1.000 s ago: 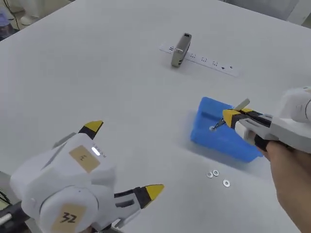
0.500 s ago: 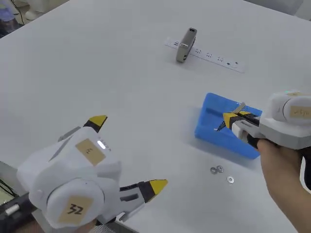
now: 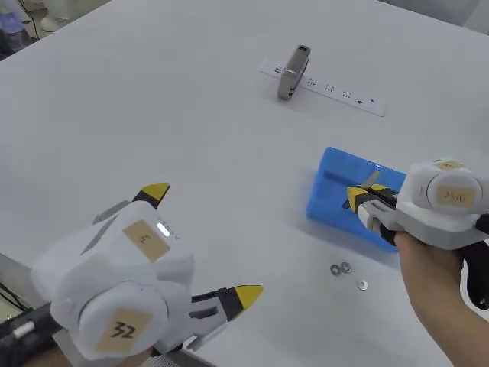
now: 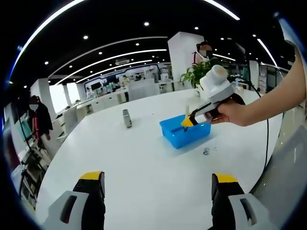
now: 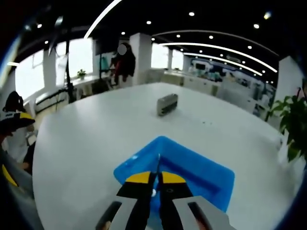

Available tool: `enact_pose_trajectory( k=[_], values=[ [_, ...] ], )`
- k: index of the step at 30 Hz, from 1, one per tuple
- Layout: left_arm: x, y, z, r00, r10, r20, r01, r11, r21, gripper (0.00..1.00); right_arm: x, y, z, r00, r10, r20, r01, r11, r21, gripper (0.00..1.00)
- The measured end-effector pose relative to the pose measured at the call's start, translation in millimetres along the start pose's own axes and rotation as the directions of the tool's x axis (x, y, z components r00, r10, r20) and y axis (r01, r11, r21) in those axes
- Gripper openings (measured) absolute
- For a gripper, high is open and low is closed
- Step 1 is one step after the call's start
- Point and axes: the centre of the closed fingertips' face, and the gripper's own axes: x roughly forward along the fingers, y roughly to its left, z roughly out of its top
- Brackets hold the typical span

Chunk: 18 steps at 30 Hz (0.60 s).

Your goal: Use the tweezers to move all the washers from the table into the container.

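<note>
Washers (image 3: 341, 267), small flat silver metal rings, lie on the plain white table (image 3: 191, 115) just beside the near wall of the shallow blue plastic container (image 3: 336, 195). Two of them touch each other and a third sits a little apart, nearer the person's hand. They look very light, thin and hard, and on this smooth top they will probably skate away from a sideways nudge rather than lift. The best hold is likely across the ring: one tweezer tip through the hole and the other on the outer edge, or a pinch on the rim once it tips up. The touching pair may need separating first, or both could come up together and one drop.

The right gripper (image 3: 359, 197) hangs over the container, its yellow-tipped jaws pressed narrow around the slim grey metal tweezers (image 5: 157, 165), whose point aims down into the blue tray. Whether a washer sits in the tips cannot be told. Because the tweezers are springy, a firm steady squeeze seems wise; too much force could flick a washer away.

The left gripper (image 3: 202, 243) hovers low at the near edge of the table, jaws spread wide and holding nothing, well apart from the washers. Farther off, a white power strip (image 3: 328, 88) carries an upright grey block (image 3: 293, 73).
</note>
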Motion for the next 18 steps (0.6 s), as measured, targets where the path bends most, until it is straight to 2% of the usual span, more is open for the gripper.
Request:
enact_pose_trajectory(
  k=[2, 4, 6, 13, 18],
  values=[
    [0.0, -0.5, 0.0, 1.0, -0.002, 0.0, 0.002, 1.0, 0.002, 0.94, -0.3, 0.3, -0.2, 1.0, -0.001, -0.004, 0.001, 1.0, -0.013, 0.02],
    [0.0, -0.6, -0.2, 1.0, -0.002, -0.001, 0.002, 1.0, 0.004, 0.94, -0.3, -1.0, 0.4, 0.9999, -0.005, -0.011, 0.005, 1.0, 0.013, 0.02],
    [0.0, -0.9, -0.4, 1.0, -0.003, -0.002, 0.003, 1.0, 0.005, 0.94, -0.9, 0.3, 1.0, 0.9997, 0.011, -0.024, -0.01, 0.998, 0.066, 0.03],
    [0.2, -0.2, -1.4, 1.0, 0.0, -0.006, 0.0, 1.0, 0.007, 0.94, -13.9, 0.2, 11.9, 0.9999, 0.015, 0.007, -0.016, 0.997, 0.071, 0.03],
    [0.0, -0.8, -1.1, 1.0, -0.002, -0.004, 0.002, 1.0, 0.009, 0.94, -37.0, 2.0, 28.8, 0.9982, 0.016, 0.057, -0.02, 0.997, 0.072, 0.03]
  ],
)
